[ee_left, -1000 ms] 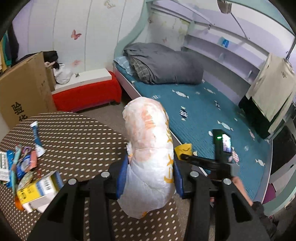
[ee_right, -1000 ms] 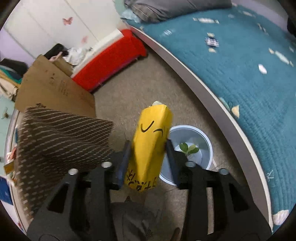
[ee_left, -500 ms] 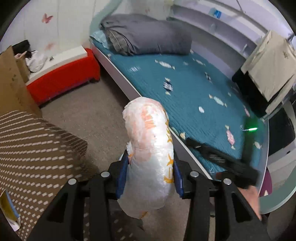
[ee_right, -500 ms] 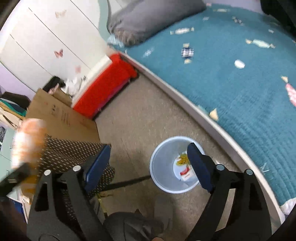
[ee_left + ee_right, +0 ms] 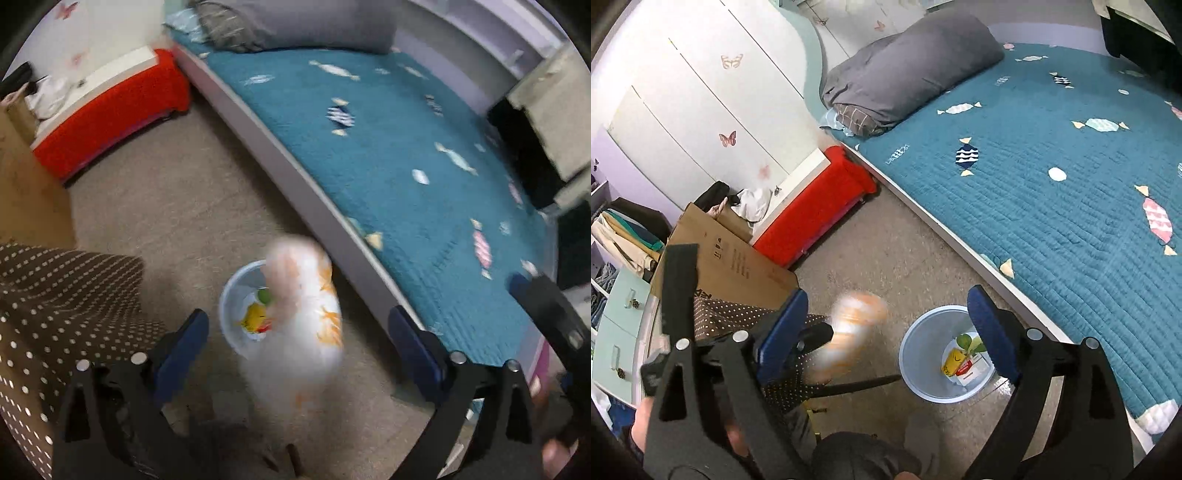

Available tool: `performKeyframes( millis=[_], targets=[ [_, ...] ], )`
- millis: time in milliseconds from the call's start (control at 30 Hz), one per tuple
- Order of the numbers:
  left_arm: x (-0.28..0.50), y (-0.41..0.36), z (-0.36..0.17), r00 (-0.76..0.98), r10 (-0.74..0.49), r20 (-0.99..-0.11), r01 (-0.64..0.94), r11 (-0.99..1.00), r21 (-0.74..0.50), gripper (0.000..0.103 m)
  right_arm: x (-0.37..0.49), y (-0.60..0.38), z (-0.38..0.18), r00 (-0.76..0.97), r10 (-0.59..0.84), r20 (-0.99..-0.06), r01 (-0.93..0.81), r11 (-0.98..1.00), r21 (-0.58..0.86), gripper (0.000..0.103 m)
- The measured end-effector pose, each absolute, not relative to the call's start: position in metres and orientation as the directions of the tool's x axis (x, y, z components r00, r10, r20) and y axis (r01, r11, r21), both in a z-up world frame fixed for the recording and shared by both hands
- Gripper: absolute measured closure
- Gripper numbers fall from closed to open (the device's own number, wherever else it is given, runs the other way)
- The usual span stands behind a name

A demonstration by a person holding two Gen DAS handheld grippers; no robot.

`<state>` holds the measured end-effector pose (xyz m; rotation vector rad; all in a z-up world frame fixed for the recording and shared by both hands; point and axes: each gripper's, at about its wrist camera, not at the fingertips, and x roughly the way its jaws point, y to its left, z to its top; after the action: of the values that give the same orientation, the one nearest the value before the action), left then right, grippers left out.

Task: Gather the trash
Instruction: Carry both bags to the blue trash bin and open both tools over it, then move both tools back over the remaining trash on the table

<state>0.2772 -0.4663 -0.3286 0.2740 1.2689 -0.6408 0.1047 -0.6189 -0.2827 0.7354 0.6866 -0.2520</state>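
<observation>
White-and-orange wrapper (image 5: 303, 317), pale blue bin (image 5: 916, 373), teal candy-print bedspread (image 5: 1052, 184), brown white-dotted tablecloth (image 5: 55, 295), red bench (image 5: 816, 210).

place: home bedroom | evidence: bed (image 5: 1052, 192), folded duvet (image 5: 908, 66), butterfly-stickered wardrobe (image 5: 701, 110)

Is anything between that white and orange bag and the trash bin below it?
Nothing visible. The white and orange bag is blurred between the opening left gripper jaws, untouched by the pads, over the open bin.
</observation>
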Motion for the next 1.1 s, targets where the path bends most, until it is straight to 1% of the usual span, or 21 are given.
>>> performKeyframes(
  millis=[33, 100, 167, 400, 533, 800, 1100],
  targets=[
    [0.279, -0.466, -0.33, 0.148, -0.288, -0.946, 0.576, 0.803, -0.155, 0.008, 0.104, -0.618, -0.283, 0.754, 0.024, -0.657, 0.441, 0.723, 0.532, 0.015],
    [0.28, -0.459, -0.33, 0.137, -0.283, -0.949, 0.551, 0.818, -0.165, 0.008, 0.102, -0.615, -0.283, 0.753, 0.023, -0.657, 0.442, 0.722, 0.532, 0.009],
    [0.276, -0.452, -0.321, 0.152, -0.31, -0.939, 0.551, 0.815, -0.18, 0.008, 0.101, -0.613, -0.284, 0.75, 0.015, -0.661, 0.45, 0.722, 0.526, 0.006],
    [0.253, -0.428, -0.285, 0.236, -0.342, -0.909, 0.571, 0.806, -0.155, 0.008, 0.097, -0.597, -0.272, 0.737, -0.043, -0.674, 0.486, 0.727, 0.485, 0.006],
    [0.235, -0.409, -0.256, 0.299, -0.376, -0.877, 0.571, 0.807, -0.151, 0.007, 0.093, -0.585, -0.256, 0.748, -0.048, -0.662, 0.47, 0.743, 0.477, 0.006],
    [0.196, -0.369, -0.206, 0.419, -0.412, -0.809, 0.579, 0.808, -0.112, 0.007, 0.082, -0.544, -0.216, 0.78, -0.036, -0.624, 0.403, 0.793, 0.458, 0.006],
    [0.169, -0.301, -0.171, 0.5, -0.426, -0.754, 0.549, 0.829, -0.104, 0.007, 0.074, -0.491, -0.175, 0.816, 0.013, -0.578, 0.288, 0.857, 0.426, 0.006]
  ],
)
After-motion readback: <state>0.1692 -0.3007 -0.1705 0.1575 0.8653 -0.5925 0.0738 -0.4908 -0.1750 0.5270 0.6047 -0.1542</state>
